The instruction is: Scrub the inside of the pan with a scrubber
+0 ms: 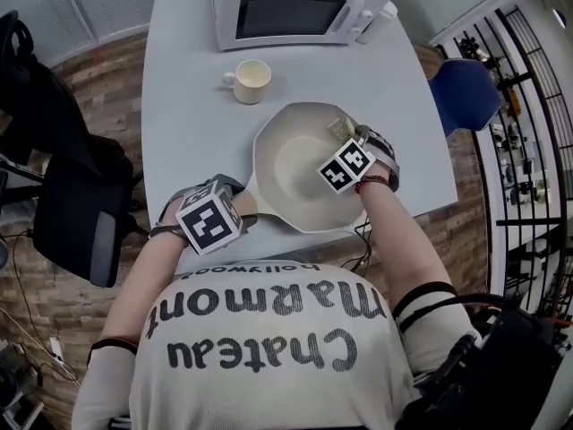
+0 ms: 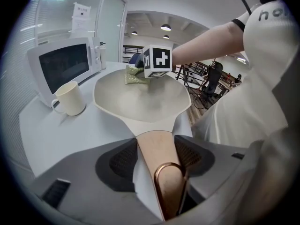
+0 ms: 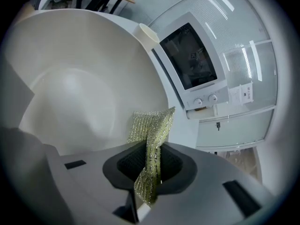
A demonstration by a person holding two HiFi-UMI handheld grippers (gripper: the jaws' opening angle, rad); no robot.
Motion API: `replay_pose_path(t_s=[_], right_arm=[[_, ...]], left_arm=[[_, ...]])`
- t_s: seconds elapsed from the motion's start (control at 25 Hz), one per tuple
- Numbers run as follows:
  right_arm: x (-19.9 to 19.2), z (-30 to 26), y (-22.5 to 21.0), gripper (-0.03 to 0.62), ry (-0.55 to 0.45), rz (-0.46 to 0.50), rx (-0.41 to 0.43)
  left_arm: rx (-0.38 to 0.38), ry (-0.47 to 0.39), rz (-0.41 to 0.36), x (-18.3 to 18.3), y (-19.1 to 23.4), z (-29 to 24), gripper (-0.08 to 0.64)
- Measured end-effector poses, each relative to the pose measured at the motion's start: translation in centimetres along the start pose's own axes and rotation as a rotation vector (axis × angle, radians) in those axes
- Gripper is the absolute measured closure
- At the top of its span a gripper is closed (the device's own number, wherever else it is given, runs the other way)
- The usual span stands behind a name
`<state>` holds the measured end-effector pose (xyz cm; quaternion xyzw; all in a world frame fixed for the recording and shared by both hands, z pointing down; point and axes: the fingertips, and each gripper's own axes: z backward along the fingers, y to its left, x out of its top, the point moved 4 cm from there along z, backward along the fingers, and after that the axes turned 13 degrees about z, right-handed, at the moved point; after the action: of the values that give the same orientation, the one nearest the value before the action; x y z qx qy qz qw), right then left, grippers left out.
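The right gripper (image 3: 147, 162) pinches the scrubber (image 3: 151, 125) tight between its pads. The free end lies at the pan (image 1: 291, 173) inner wall, right side, placed for scrubbing. The left gripper (image 2: 158, 157) clamps the handle (image 2: 157, 142), judged to steady the pan. Scrubber-to-wall contact cannot be confirmed, and the handle end is cut off.

One pale grey table (image 1: 179, 106) bears one white box-shaped microwave (image 1: 291, 7), one cream ceramic mug (image 1: 252, 81), one cream round pan (image 1: 291, 164) and one green-gold mesh scrubber (image 1: 340, 128). Beside the table is one blue chair (image 1: 466, 92). Above it are two grey plastic grippers: left gripper (image 2: 154, 161), right gripper (image 3: 147, 165).
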<state>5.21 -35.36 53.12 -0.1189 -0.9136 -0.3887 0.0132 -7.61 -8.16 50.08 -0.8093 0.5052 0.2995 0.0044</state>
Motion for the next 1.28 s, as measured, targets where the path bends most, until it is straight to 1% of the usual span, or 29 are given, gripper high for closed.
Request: replay_pose_path(t_s=[0.16,0.4,0.48,0.52,0.56,0.64,0.68,0.72,0.76,0.8,0.84,0.92,0.96,1.0,1.08,1.16,1.2,1.28], right_arm=[[-0.8,0.9,-0.9,0.537,-0.009,-0.019,-0.040],[-1.9,2.1,-2.8,0.537,-0.022,-0.106,-0.053],[-2.3,2.4,-3.5,0.537,-0.027,-0.181,-0.040],[-2.4,2.7,-3.9,0.537,-0.039,-0.234,-0.024],[-2.4,3.1,-4.3,0.537,-0.059,-0.300,-0.003],[-2.2,4.4,-5.1,0.537,-0.134,-0.469,0.060],[-1.8,5.3,-5.3,0.537,-0.188,-0.567,0.112],[-1.1,6.1,-5.2,0.537,-0.254,-0.664,0.183],[-0.2,6.8,-4.8,0.537,-0.329,-0.760,0.279],[1.1,7.5,-3.9,0.537,-0.409,-0.848,0.400],[2.5,8.2,-2.7,0.537,-0.484,-0.923,0.540],[5.5,9.8,0.0,0.537,-0.611,-1.019,0.813],[6.8,10.7,1.2,0.537,-0.657,-1.042,0.924],[7.8,11.4,2.4,0.537,-0.691,-1.050,1.013],[9.1,12.4,4.3,0.537,-0.722,-1.036,1.141],[9.7,12.8,5.8,0.537,-0.727,-1.016,1.226],[9.9,12.9,6.3,0.537,-0.724,-1.013,1.255],[10.4,12.5,7.1,0.537,-0.704,-1.012,1.272]], left_arm=[[0.001,0.006,-0.001,-0.1,0.0,0.0,0.296],[-0.006,0.021,-0.004,0.0,0.0,0.0,0.296],[-0.008,0.025,-0.002,0.1,0.0,0.1,0.296],[-0.010,0.028,-0.002,0.1,0.1,0.1,0.296],[-0.013,0.031,-0.003,0.2,0.1,0.1,0.296],[-0.019,0.038,-0.006,0.2,0.1,0.1,0.295],[-0.021,0.041,-0.009,0.2,0.2,0.1,0.296],[-0.023,0.043,-0.011,0.2,0.2,0.1,0.296],[-0.024,0.044,-0.013,0.2,0.3,0.1,0.296],[-0.025,0.044,-0.014,0.2,0.3,0.1,0.295],[-0.026,0.044,-0.013,0.2,0.3,0.2,0.295],[-0.030,0.043,-0.011,0.2,0.3,0.2,0.295],[-0.032,0.042,-0.011,0.2,0.3,0.2,0.295],[-0.034,0.041,-0.011,0.1,0.3,0.2,0.295],[-0.036,0.038,-0.012,0.2,0.3,0.2,0.295],[-0.036,0.035,-0.013,0.2,0.3,0.2,0.294],[-0.035,0.034,-0.014,0.2,0.3,0.2,0.295],[-0.033,0.034,-0.016,0.2,0.3,0.2,0.295]])
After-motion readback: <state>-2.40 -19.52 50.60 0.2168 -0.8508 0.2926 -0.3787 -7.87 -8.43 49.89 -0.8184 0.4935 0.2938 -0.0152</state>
